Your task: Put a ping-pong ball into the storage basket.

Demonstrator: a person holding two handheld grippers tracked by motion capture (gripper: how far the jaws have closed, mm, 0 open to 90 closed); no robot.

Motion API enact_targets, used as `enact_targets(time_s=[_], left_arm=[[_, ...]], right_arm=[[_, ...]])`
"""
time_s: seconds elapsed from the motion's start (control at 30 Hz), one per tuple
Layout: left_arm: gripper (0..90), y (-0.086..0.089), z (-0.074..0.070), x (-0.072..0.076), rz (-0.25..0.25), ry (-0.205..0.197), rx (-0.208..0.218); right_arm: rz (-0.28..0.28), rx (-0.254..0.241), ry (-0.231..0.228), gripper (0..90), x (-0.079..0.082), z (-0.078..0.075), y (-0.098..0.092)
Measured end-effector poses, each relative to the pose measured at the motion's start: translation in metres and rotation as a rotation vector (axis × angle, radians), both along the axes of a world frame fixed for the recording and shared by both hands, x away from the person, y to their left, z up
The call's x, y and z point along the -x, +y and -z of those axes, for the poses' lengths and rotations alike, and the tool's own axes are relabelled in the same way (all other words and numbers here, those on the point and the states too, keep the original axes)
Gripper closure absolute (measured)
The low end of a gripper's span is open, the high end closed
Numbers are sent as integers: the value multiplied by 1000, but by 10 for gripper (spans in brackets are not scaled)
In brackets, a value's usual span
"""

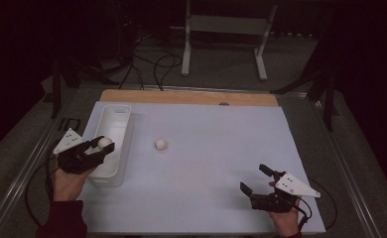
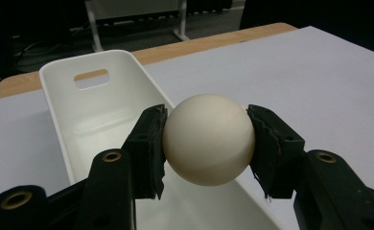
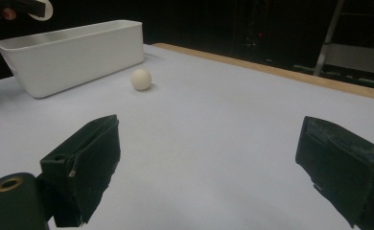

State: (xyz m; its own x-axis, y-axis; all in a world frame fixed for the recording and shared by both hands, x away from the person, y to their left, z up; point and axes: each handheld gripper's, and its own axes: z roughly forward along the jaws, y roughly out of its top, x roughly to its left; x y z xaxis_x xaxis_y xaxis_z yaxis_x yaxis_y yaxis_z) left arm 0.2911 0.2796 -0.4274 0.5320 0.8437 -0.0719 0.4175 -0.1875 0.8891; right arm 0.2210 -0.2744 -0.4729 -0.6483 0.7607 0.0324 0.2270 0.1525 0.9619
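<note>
Two balls, one bin, and right now the person is mid-drop-off, far as I can judge. Going big to small: the bench (image 1: 206,198) is a pale sheet with a wooden strip along the far edge, mostly bare. On its left side sits the white bin (image 1: 126,115), long and narrow, with a handle slot in the far wall, and it looks empty inside.

The left tongs (image 1: 104,144) are clamped on a ball (image 1: 103,143), pads pressed on either side, held right over the near half of the bin, above its rim. So the carry looks done and what's left is the release: let the pads spread and the ball falls in. I'd lower it a little first, since a ball let go from height could bounce back out of a shallow bin.

The right tongs (image 1: 257,178) rest near the front right corner of the bench, spread wide with nothing between them.

The loose ball (image 1: 161,144) sits on the sheet just right of the bin, well apart from both tongs. That's my guess for the next pick. Nothing lies between it and either hand. A white stand and cables sit on the floor behind, out of the way.
</note>
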Motion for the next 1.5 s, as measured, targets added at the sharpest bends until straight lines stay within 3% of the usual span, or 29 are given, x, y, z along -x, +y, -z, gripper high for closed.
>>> enact_targets(time_s=[0.97,1.0,1.1,1.17,1.5], left_arm=[[506,9,2,2,-46,2,-11],[493,9,2,2,-57,-8,-9],[120,7,0,0,-91,3,0],[1,5,0,-1,-108,9,-8],[0,1,1,-1,-71,-9,3]], right_arm=[[0,2,-1,75,0,0,0],[1,2,-1,75,0,0,0],[0,1,-2,74,0,0,0],[1,3,-1,74,0,0,0],[0,0,-2,75,0,0,0]])
